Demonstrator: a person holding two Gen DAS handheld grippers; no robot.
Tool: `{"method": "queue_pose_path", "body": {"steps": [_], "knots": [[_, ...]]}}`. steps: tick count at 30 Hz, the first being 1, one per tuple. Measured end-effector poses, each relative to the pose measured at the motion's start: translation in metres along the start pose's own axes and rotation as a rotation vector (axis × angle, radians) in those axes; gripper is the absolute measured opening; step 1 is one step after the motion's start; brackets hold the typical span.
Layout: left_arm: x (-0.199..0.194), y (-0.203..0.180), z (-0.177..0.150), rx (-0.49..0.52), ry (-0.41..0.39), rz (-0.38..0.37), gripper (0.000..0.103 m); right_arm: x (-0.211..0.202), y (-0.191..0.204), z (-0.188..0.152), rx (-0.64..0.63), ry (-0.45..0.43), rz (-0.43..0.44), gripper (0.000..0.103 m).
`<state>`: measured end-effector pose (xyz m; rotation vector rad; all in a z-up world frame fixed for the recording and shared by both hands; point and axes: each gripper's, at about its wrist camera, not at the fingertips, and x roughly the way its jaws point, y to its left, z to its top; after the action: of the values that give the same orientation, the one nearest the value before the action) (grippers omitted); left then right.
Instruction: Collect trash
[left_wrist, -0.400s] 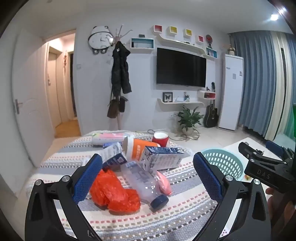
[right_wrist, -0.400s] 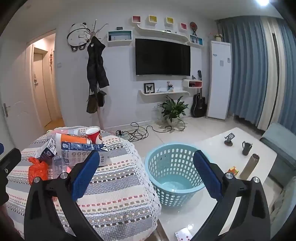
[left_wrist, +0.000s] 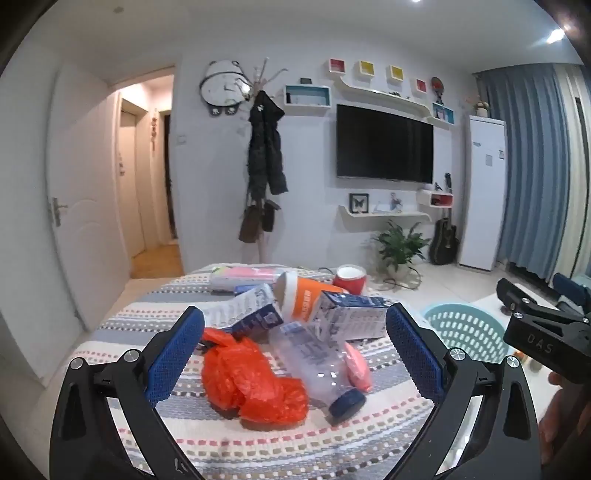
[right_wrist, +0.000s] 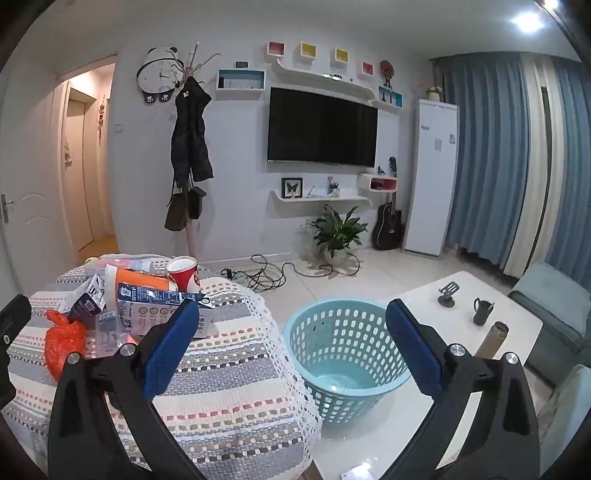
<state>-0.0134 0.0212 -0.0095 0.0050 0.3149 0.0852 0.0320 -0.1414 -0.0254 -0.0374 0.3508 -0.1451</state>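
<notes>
A pile of trash lies on the striped tablecloth (left_wrist: 258, 443): a crumpled red plastic bag (left_wrist: 251, 380), a clear plastic bottle with a blue cap (left_wrist: 317, 365), two blue and white cartons (left_wrist: 351, 317), an orange and white cup (left_wrist: 306, 295) on its side, a red paper cup (left_wrist: 349, 278). My left gripper (left_wrist: 293, 354) is open and empty, just short of the bag and bottle. My right gripper (right_wrist: 291, 347) is open and empty, above the gap between the table and a light blue basket (right_wrist: 347, 354). The basket also shows in the left wrist view (left_wrist: 463, 328).
A white low table (right_wrist: 476, 332) carries the basket, a dark mug (right_wrist: 482, 310), a brown cylinder (right_wrist: 493, 338) and a small stand (right_wrist: 447, 293). Cables (right_wrist: 269, 273) and a potted plant (right_wrist: 338, 232) are on the floor. A grey seat (right_wrist: 554, 306) is at right.
Both grippers have stayed open and nearly still. The left wrist view has shifted slightly, showing the pile a little more to the right.
</notes>
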Motion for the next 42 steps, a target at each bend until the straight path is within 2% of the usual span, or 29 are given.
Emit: {"method": "queue_pose_path", "body": {"steps": [9,21,26,42], "knots": [[0.001,0.016,0.005,-0.027,0.008,-0.002,0.096,0.000,0.009,0.002,-0.001,-0.013,0.026,0.096],[-0.005,0.017,-0.005,-0.044,-0.004,-0.007,0.096,-0.010,0.008,0.002,0.006,-0.026,0.015,0.096],[-0.006,0.022,-0.004,-0.072,0.001,0.016,0.096,-0.010,0.008,0.002,0.012,-0.022,0.015,0.096],[-0.007,0.022,-0.002,-0.080,0.004,0.006,0.096,-0.011,0.004,0.000,0.020,-0.012,0.013,0.096]]}}
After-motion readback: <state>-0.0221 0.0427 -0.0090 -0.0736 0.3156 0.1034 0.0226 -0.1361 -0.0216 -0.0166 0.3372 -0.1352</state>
